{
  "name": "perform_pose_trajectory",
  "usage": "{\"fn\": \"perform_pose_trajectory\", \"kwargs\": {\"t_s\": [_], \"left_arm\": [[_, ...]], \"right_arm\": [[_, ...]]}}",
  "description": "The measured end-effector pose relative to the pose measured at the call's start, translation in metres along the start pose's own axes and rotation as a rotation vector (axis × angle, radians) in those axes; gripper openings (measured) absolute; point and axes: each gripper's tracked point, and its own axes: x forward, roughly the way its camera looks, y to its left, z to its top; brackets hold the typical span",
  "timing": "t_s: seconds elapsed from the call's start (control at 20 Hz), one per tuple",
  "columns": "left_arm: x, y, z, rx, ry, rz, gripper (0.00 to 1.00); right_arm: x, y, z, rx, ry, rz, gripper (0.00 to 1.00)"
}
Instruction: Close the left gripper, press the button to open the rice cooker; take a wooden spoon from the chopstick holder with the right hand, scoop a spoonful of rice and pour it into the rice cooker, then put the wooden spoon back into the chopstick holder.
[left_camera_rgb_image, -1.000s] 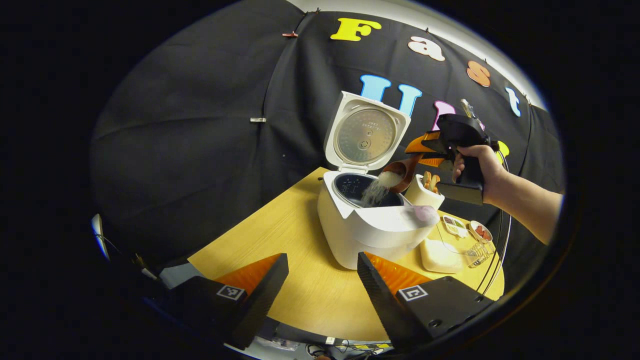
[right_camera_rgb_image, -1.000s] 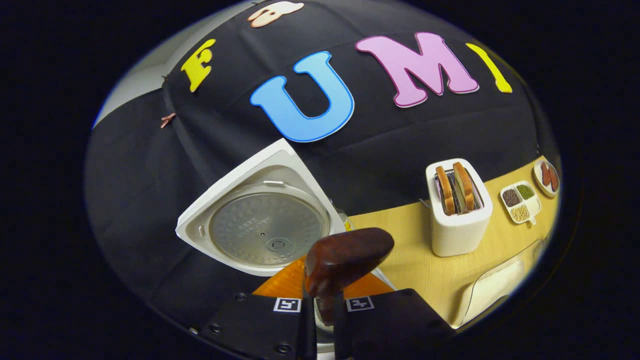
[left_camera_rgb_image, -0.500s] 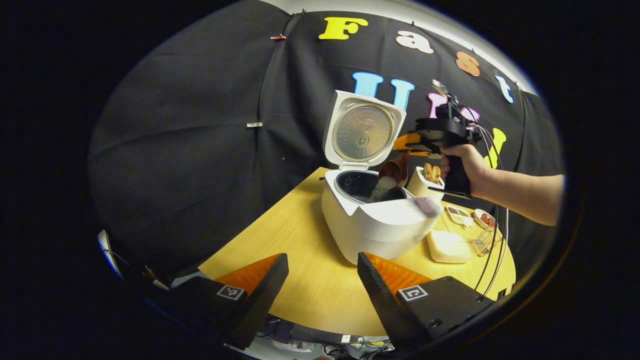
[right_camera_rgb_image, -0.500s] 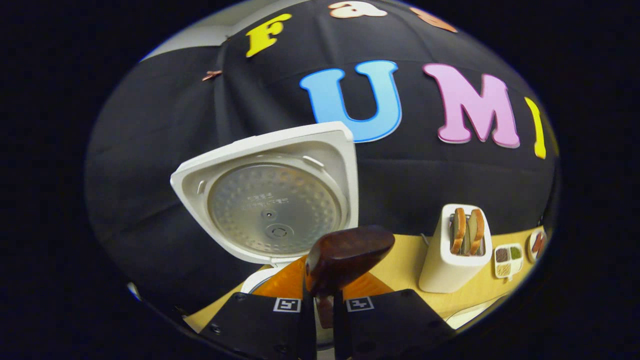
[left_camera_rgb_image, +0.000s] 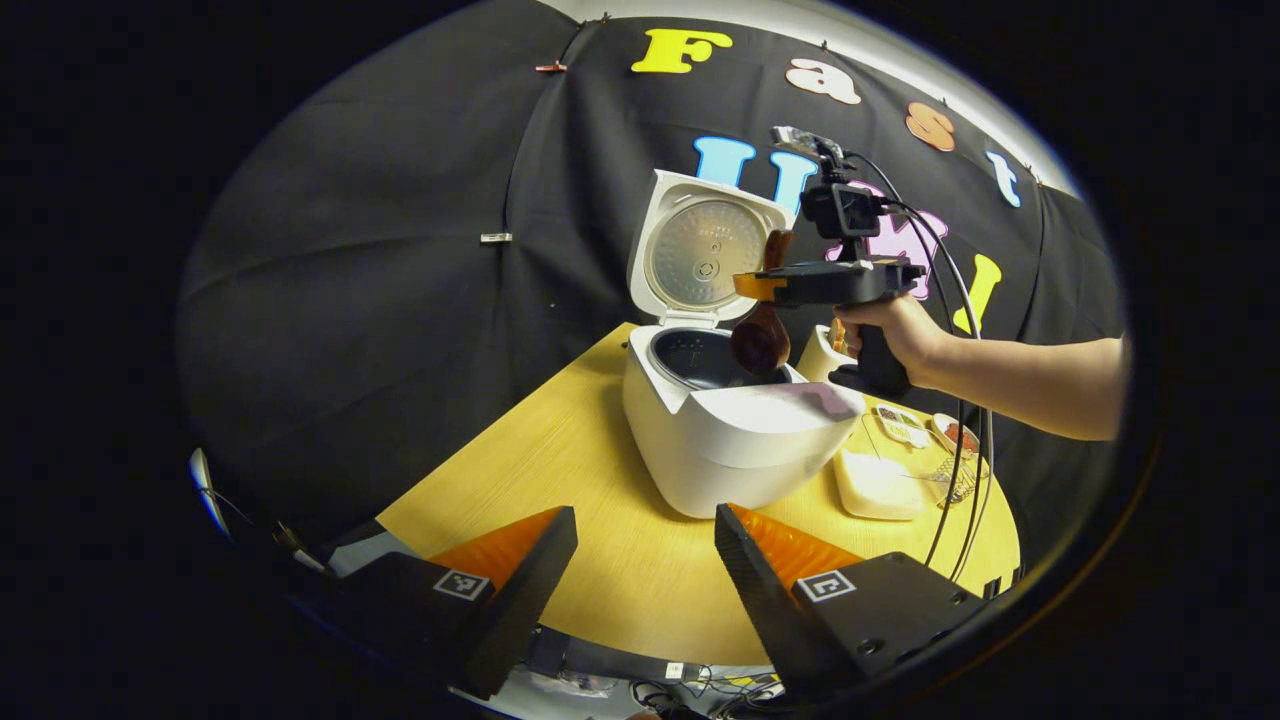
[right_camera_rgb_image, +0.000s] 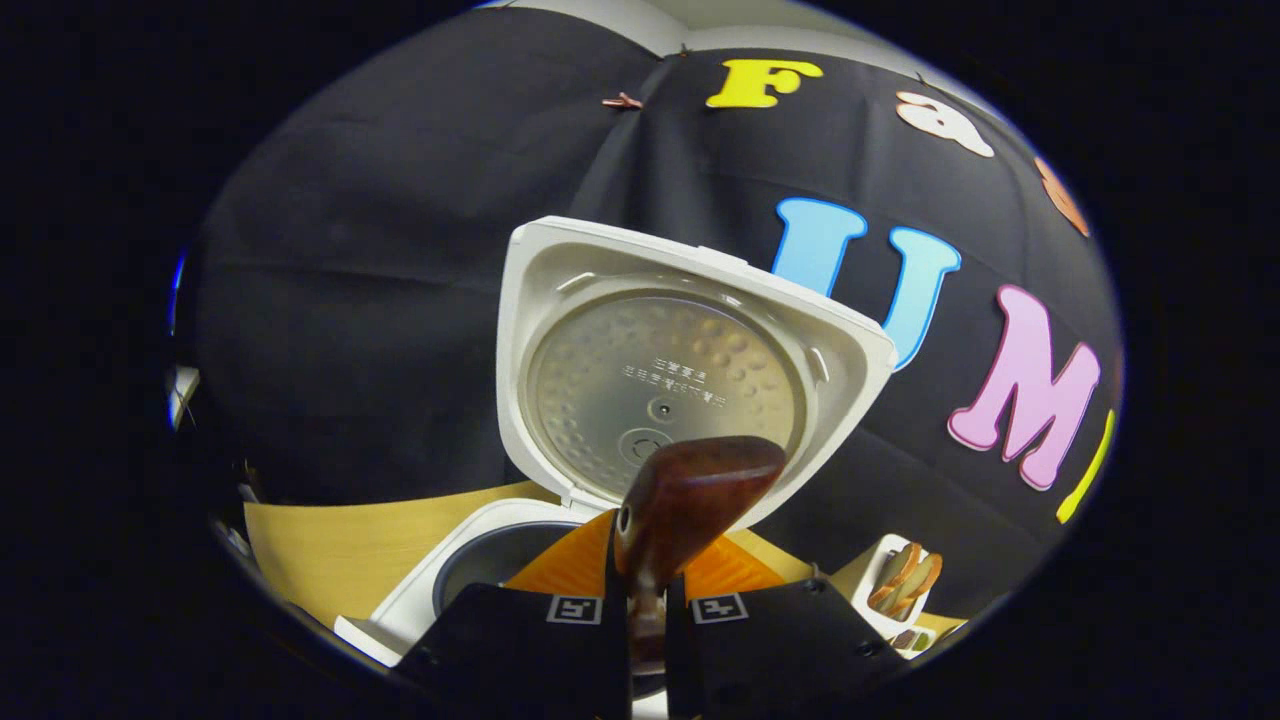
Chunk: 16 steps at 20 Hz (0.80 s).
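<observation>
The white rice cooker (left_camera_rgb_image: 720, 440) stands open on the wooden table (left_camera_rgb_image: 560, 470), its lid (left_camera_rgb_image: 700, 250) upright and the dark inner pot (left_camera_rgb_image: 700, 358) showing. A hand holds my right gripper (left_camera_rgb_image: 762, 289) level over the pot, shut on the wooden spoon (left_camera_rgb_image: 760, 345), whose dark bowl hangs down just above the pot's rim. In the right gripper view the spoon (right_camera_rgb_image: 690, 490) sticks up from my shut right gripper (right_camera_rgb_image: 645, 600), in front of the lid (right_camera_rgb_image: 680, 370) and above the pot (right_camera_rgb_image: 490, 560). My left gripper (left_camera_rgb_image: 645, 520) hovers open at the near table edge, holding nothing.
A white box of rice (left_camera_rgb_image: 875, 485) sits right of the cooker, with small dishes (left_camera_rgb_image: 905, 428) behind it. A white toaster (right_camera_rgb_image: 900, 585) with bread slices stands behind the cooker. Cables hang from the right gripper down past the table's right side.
The rice stream into the pot has stopped. The right gripper rose and swung level, so the spoon's bowl now hangs down. Its view panned left towards the lid. The left gripper stays open.
</observation>
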Motion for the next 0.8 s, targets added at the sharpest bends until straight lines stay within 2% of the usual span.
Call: {"fn": "perform_pose_trajectory", "kwargs": {"t_s": [0.1,0.2,0.45,0.6,0.8], "left_arm": [[0.000,-0.003,0.006,0.019,-0.018,-0.003,0.96],[0.001,-0.009,0.009,0.022,-0.030,-0.015,0.96],[0.002,-0.036,0.017,0.041,-0.053,-0.077,0.96],[0.007,-0.056,0.034,0.060,-0.094,-0.118,0.96],[0.013,-0.096,0.043,0.078,-0.116,-0.217,0.96]], "right_arm": [[-0.003,0.005,0.000,0.067,0.011,0.025,0.18],[-0.010,0.002,0.009,0.203,0.011,0.039,0.18],[-0.064,-0.052,0.040,0.529,-0.033,-0.015,0.18],[-0.108,-0.105,0.033,0.617,-0.050,-0.100,0.18],[-0.176,-0.172,0.004,0.670,-0.053,-0.237,0.18]]}}
